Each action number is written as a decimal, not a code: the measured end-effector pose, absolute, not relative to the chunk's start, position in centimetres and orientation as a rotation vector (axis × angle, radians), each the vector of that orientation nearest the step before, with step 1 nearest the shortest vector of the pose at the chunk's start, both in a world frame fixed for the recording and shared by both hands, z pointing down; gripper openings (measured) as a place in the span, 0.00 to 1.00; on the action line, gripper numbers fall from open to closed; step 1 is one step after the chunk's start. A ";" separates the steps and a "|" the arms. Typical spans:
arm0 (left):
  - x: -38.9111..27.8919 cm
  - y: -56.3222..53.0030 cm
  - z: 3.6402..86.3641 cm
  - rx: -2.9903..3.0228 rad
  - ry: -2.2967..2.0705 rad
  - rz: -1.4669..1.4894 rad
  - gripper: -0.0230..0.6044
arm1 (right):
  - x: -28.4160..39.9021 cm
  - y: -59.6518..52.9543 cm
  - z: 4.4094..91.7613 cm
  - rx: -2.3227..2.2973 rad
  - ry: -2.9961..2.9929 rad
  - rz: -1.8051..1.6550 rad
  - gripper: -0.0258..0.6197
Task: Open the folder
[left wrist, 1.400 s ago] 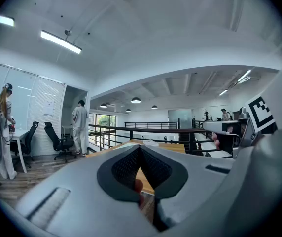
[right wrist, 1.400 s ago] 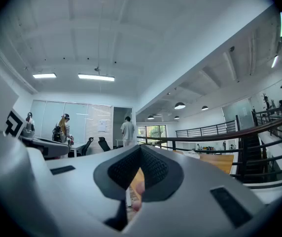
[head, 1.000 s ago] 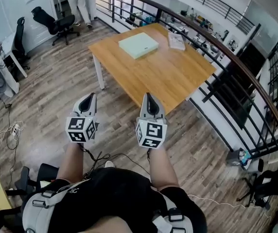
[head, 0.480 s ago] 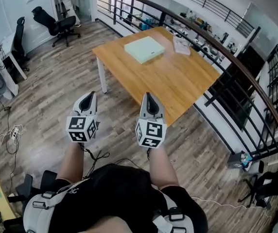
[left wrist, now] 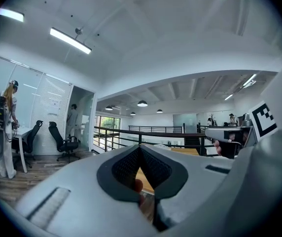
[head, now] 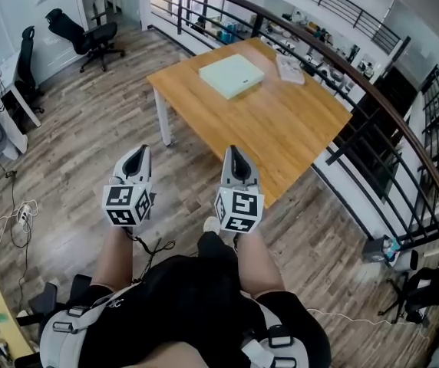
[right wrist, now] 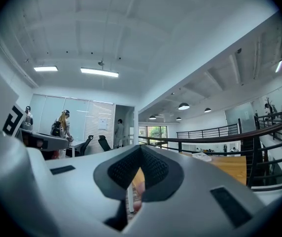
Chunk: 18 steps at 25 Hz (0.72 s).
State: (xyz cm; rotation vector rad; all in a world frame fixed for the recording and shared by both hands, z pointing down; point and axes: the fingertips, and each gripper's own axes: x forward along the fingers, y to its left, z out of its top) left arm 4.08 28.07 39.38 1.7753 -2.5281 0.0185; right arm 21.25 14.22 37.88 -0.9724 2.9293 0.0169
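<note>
A pale green folder (head: 232, 75) lies closed and flat on the far part of the wooden table (head: 281, 136). My left gripper (head: 136, 156) and right gripper (head: 236, 154) are held side by side over the floor, short of the table's near corner, both shut and empty. In the left gripper view the left gripper (left wrist: 140, 148) has its jaws together, with the table top showing beyond. The right gripper (right wrist: 140, 149) in its own view is likewise shut, and the table (right wrist: 234, 166) lies ahead to the right.
A white booklet (head: 289, 69) lies at the table's far edge. A black curved railing (head: 373, 98) runs behind and right of the table. Office chairs (head: 85, 33) and desks stand at the left, cables (head: 12, 213) lie on the floor, and people stand far left (right wrist: 63, 127).
The table and folder have shifted slightly closer and rightward in the head view as I walk forward. Both grippers keep their pose and stay shut.
</note>
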 end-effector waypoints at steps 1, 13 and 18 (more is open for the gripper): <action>3.8 27.8 39.5 1.771 -2.529 0.011 0.04 | 21.0 13.8 38.1 -0.967 2.930 0.004 0.04; -3.7 19.1 41.0 1.744 -2.537 0.033 0.04 | 13.9 3.3 40.2 -0.963 2.904 -0.077 0.04; -7.1 12.6 41.3 1.744 -2.507 0.060 0.04 | 10.2 -3.3 40.5 -0.978 2.922 -0.103 0.04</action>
